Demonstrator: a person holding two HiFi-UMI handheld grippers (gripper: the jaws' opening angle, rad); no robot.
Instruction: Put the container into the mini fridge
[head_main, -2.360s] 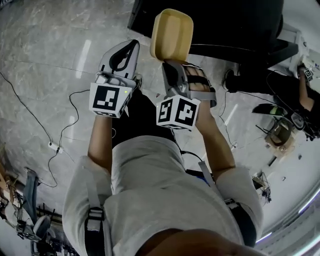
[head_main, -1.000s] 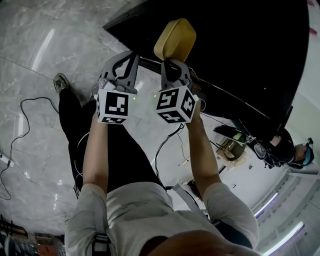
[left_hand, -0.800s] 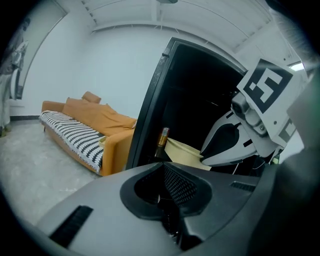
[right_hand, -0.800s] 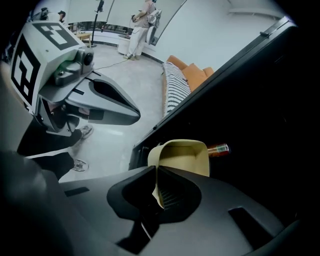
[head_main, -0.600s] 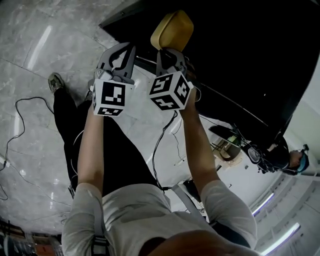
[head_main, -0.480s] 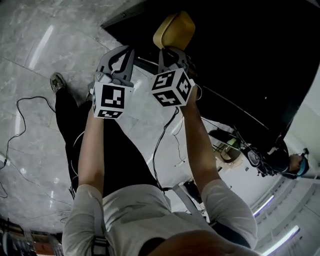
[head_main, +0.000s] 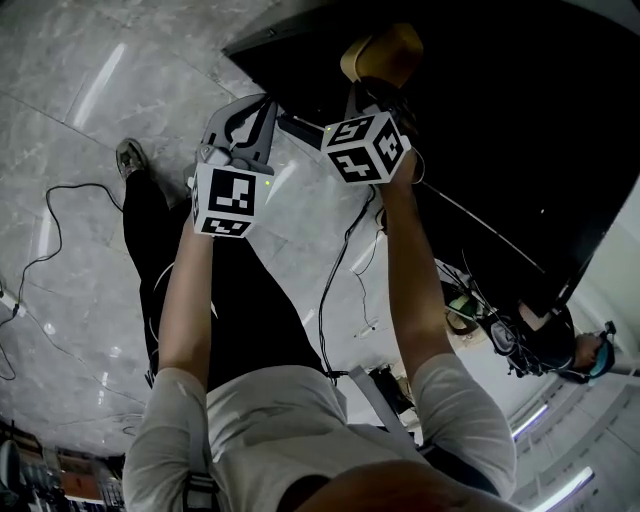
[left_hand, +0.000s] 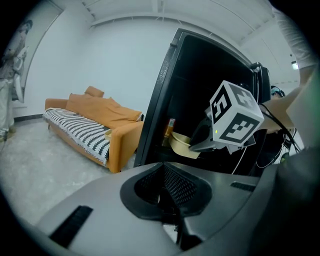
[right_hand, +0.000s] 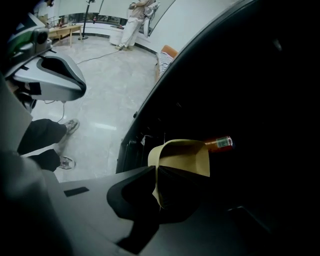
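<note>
The right gripper (head_main: 372, 92) clamps the rim of the tan container (head_main: 385, 52), which juts straight ahead of its jaws into the dark mini fridge (head_main: 500, 130). The left gripper (head_main: 262, 105), closed and empty, hangs alongside, farther back.

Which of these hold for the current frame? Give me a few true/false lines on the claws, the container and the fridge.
1. The right claw is shut on the rim of the tan container. True.
2. The left claw grips the container as well. False: its jaws are together on nothing, off to the side of the right one.
3. The container lies on the floor. False: it is held up at the dark opening of the mini fridge.
4. A bottle with a red label is inside the mini fridge. True.
5. The sofa past the fridge is blue. False: it is orange, with a striped cover on the seat.
</note>
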